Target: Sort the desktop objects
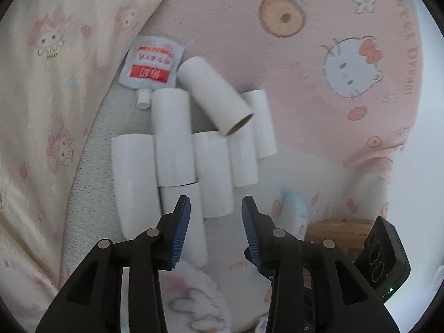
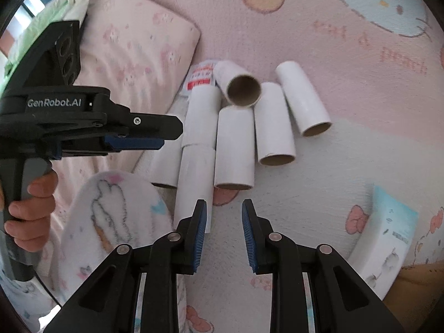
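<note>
**Rolls gathered in a group, both jaws empty above them**

The white cardboard rolls (image 2: 234, 148) lie side by side on the bed cover (image 2: 333, 27), most of them in a rough row. One roll (image 2: 241, 84) rests tilted on top of the others, with its open brown end turned toward the right wrist camera. Just behind this pile lies a flat pouch with a red label (image 1: 151, 62), its small white cap pointing to the rows. A pale blue carton (image 2: 388, 230) lies well apart at the right side, near the edge of the bed.

I judge that I am between two grasps: the rolls look already collected, and the tilted one is not yet lined up with the rest. The next move, I think, calls for lowering one gripper over a single roll and closing across its width. The rolls touch each other, so a finger can easily push a neighbour away.

The left gripper (image 1: 216, 202) hovers over the near end of the row. Its jaws stand clearly apart and nothing is between the blue pads. The right gripper (image 2: 224, 205) points down at the cover just beside the nearest roll (image 2: 195, 183). Its jaws show a narrower gap and hold nothing. A hand (image 2: 30, 208) grips the handle of the left gripper, at the left side of the right wrist view.
</note>
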`<state>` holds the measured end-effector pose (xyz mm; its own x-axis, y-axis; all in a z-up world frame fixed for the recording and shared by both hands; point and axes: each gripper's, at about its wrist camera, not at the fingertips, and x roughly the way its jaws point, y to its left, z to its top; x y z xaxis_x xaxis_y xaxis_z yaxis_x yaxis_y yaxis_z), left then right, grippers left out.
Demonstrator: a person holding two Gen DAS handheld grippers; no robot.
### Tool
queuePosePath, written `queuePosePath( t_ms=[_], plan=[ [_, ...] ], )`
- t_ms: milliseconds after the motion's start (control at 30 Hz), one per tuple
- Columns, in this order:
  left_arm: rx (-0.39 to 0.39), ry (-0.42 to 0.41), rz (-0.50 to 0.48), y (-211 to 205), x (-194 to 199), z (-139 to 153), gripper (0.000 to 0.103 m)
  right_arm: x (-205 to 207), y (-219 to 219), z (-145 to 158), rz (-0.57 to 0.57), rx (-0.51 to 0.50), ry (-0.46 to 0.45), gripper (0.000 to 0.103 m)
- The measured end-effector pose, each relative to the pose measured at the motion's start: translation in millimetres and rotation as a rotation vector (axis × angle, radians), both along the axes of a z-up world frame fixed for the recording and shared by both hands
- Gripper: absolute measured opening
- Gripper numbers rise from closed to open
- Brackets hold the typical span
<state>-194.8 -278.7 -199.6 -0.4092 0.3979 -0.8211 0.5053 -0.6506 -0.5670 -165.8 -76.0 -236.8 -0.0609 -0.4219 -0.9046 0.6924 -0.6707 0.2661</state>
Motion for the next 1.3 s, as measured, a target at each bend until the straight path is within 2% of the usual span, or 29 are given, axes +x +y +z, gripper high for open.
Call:
queuePosePath(
  t_ms=[300, 400, 500, 600, 733, 900, 1067, 1300],
  plan=[
    [0.015, -0.184, -0.036, -0.4, -15.6, -44.0, 0.042, -5.2, -22.3, -25.7, 0.01, 0.014, -0.083, 0.024],
    [0.015, -0.2, -0.063, 4.2, -23.3, -49.3, 0.042, -5.4, -28.5, -33.9, 0.022, 0.015, -0.11, 0.028],
    [-0.02, -0.227, -0.091, 10.1, -31.6, -53.3, 0.042, -6.5, -30.3, -41.2, 0.021, -0.015, -0.145, 0.03],
    [0.032, -0.246, -0.095, 11.2, -34.4, -61.4, 0.044, -8.7, -29.7, -46.6, 0.002, -0.043, -0.178, 0.031],
    [0.08, -0.248, -0.072, 6.3, -30.5, -65.7, 0.044, -11.8, -32.7, -55.4, -0.015, -0.069, -0.23, 0.034],
    [0.052, -0.242, -0.081, 9.5, -28.3, -62.9, 0.045, -10.2, -38.2, -60.3, -0.013, -0.075, -0.241, 0.037],
    [0.026, -0.229, -0.078, 18.2, -26.4, -59.9, 0.045, -0.4, -44.0, -57.2, -0.007, -0.066, -0.205, 0.038],
    [-0.009, -0.138, -0.105, 35.2, -20.9, -41.6, 0.044, 12.6, -37.1, -43.1, -0.048, -0.064, -0.146, 0.038]
  ],
)
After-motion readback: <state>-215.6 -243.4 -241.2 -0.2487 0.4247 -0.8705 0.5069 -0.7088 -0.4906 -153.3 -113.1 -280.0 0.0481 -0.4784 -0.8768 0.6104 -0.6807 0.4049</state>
